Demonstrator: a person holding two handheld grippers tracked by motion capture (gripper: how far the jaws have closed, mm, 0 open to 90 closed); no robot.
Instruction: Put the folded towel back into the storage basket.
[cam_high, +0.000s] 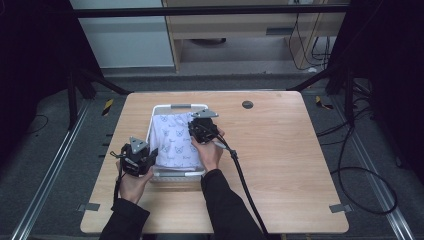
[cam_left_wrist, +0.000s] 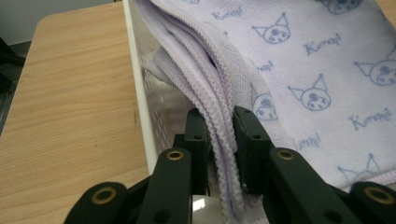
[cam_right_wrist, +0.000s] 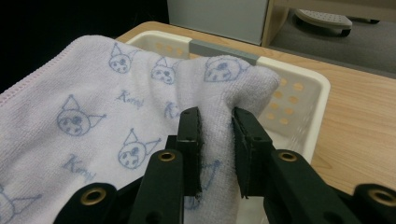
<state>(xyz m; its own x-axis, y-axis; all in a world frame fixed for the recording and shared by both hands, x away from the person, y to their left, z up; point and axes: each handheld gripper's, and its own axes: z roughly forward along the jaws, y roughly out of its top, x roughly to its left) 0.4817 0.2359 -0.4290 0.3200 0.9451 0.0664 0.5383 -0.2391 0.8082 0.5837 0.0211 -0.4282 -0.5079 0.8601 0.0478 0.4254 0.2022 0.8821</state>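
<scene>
One folded lilac towel (cam_high: 176, 139) in white basket (cam_high: 180, 106), both grippers' jaws clamped on its edges.

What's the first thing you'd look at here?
A pale purple towel printed with little cat faces, lying folded in a white basket near the middle of the wooden table. A person's left gripper pinches its stitched edge, and the right gripper pinches a fold by the basket's far end.

The lilac towel (cam_left_wrist: 317, 70) carries a repeated blue script word beside each little cat-eared face, and it reads roughly "Kuromi", though the letters are too loose to be sure. In the right gripper view the same word appears again, partly lost in the folds.
</scene>
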